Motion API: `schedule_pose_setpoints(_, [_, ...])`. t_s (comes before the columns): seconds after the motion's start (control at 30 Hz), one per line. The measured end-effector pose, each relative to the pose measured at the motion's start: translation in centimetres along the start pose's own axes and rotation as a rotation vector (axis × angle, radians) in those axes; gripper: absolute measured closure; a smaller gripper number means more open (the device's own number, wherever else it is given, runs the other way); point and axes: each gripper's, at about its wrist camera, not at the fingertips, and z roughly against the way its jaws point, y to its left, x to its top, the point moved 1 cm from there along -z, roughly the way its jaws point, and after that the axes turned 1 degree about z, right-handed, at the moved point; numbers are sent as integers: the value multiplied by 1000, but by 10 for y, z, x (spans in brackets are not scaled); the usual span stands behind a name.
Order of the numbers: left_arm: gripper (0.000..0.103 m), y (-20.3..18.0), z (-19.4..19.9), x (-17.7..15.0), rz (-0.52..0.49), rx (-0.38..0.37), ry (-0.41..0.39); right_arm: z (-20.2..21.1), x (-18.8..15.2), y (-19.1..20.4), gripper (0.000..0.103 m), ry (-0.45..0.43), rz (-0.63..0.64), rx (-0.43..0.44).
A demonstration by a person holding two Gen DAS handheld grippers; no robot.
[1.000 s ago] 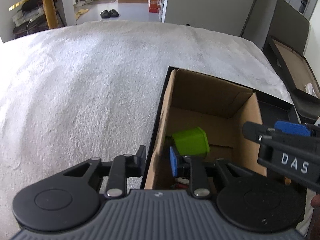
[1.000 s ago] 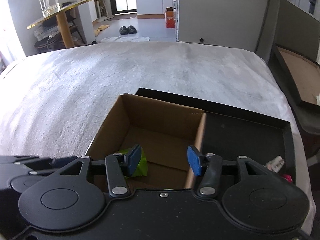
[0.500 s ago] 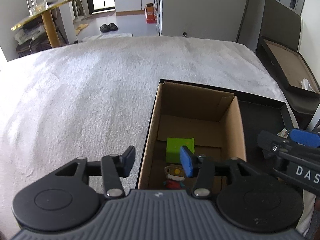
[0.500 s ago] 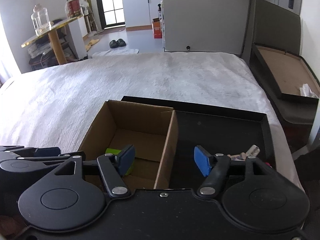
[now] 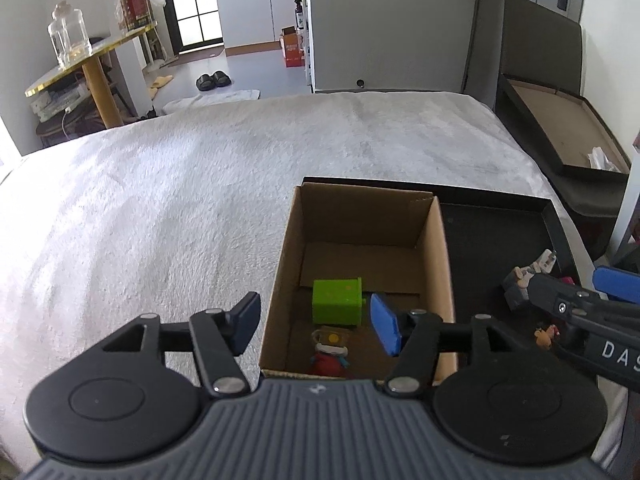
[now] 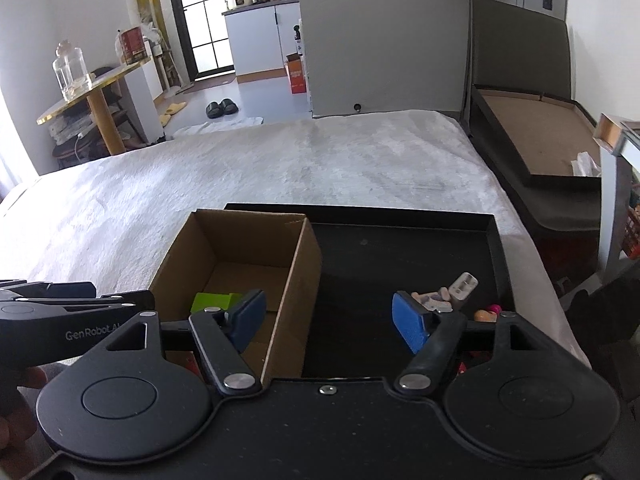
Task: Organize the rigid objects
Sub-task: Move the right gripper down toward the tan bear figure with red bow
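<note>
An open cardboard box [image 5: 436, 248] [image 6: 248, 236] sits in the left part of a black tray [image 5: 492, 240] [image 6: 400, 256]. Inside it lie a green block [image 5: 337, 301] [image 6: 214, 302] and a small red and yellow figure [image 5: 331, 350]. Several small toys [image 5: 524, 280] [image 6: 448, 294] lie at the tray's right side. My left gripper [image 5: 316, 326] hovers above the box's near left corner, jaws opening, nothing between its pads. My right gripper [image 6: 329, 320] hangs above the box's right wall and the tray, jaws opening and also empty.
The tray rests on a white fluffy blanket [image 5: 180, 208] covering a bed. A dark shallow box with a brown bottom [image 5: 560, 128] stands off the bed's right edge. A round gold table with a glass jar [image 5: 72, 44] stands at the back left, and slippers [image 5: 212, 79] lie on the floor.
Both grippers have drawn back and risen from the box, and their jaws have spread wider. More of the box, the tray and the toys is now in view.
</note>
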Motion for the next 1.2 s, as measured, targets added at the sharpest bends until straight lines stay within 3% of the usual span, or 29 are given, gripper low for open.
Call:
schedule_pose_setpoints(0.17, [35,-9,8,-2,-18,20,-17,8,-6,-11,28,-13,-18,0])
schedule_pose_setpoints(0.47, [32,-24,16,-7,-48,29,-26,16,-15,-30,19,-31,-49,1])
schedule_pose_setpoints(1.2, [31,-56,14,-13,-125,55,-16,10,-36,-67,18,-18,-129,13])
